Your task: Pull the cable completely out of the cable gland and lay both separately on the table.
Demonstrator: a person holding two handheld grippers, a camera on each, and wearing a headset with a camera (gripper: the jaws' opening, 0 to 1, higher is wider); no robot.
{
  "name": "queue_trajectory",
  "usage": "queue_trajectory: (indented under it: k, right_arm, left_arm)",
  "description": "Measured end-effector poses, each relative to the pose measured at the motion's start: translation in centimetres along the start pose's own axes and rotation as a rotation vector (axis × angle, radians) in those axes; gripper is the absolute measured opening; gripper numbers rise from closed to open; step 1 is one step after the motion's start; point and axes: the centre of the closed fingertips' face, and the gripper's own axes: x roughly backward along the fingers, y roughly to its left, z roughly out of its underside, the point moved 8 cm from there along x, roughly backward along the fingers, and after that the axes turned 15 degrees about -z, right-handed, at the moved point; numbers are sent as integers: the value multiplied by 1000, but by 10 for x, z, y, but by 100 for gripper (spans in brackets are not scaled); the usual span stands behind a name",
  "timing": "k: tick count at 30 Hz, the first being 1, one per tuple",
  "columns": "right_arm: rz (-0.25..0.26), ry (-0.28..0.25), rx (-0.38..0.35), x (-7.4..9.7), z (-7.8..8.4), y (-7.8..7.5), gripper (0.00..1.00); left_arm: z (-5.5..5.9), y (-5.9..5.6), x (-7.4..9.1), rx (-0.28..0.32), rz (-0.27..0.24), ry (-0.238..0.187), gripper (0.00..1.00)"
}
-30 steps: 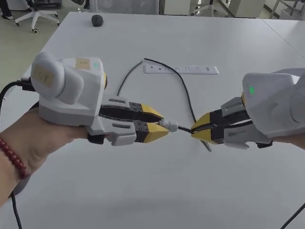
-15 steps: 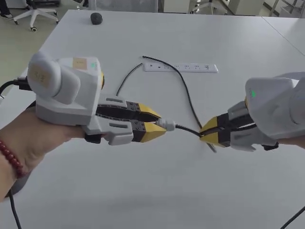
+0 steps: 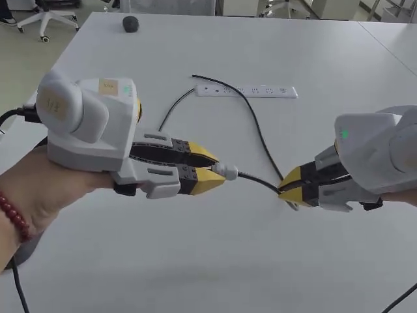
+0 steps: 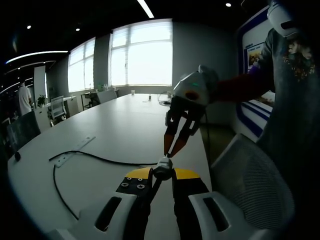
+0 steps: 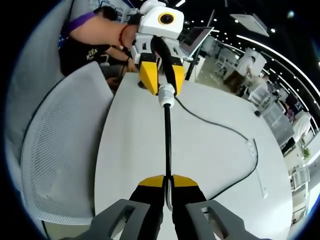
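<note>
**Both claws are gripping above the wide white table (image 3: 215, 261)**

The left gripper (image 3: 218, 173) is hovering above the table's near half, and its yellow-tipped jaws are closing narrowly on the white plastic cable gland (image 3: 228, 172), which is sticking out past the tips. The right gripper (image 3: 287, 189) is facing it a little way off, with its jaws pinching nearly together on the thin black cable (image 3: 257, 134).

The head view is showing the whole run. From the gland, the cable is crossing the gap to the right gripper. It is then arcing back across the table past a flat white power strip (image 3: 260, 92) and curling round toward the left gripper. A small dark lump (image 3: 130, 24) is lying at the table's far end.

The right gripper view is looking straight along the cable (image 5: 167, 140), which is standing as a straight line from that gripper's own tips (image 5: 167, 182) up to the gland (image 5: 166, 95). A grey mesh chair (image 5: 60, 150) is sitting beside the table's edge.

The left gripper view is showing the gland (image 4: 162, 164) end-on, seated between the yellow pads. The right gripper (image 4: 172, 147) is pointing down just beyond it.

The cable is entering the gland, so the two are not yet separated, and both are being held above the table.
</note>
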Motion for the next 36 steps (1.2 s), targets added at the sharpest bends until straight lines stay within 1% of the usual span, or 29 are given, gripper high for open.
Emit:
queue_trajectory:
  k: [5,13,16,24,36]
  right_arm:
    - [-1,29,-10,-3,9,0,0]
    - [-15,56,-47,-6,22,0,0]
    - [-15,85,-56,-8,30,-1,0]
    - [-23,100,-87,-9,41,-2,0]
    - [-34,123,-149,-13,63,-4,0]
  left_arm:
    - [0,1,2,4,-1,-1,16]
    - [0,0,3,1,3,-1,16]
    - [-1,0,3,-1,4,-3,16]
    - [-2,1,2,1,7,-5,16]
    - [-3,3,5,2,6,-10,16]
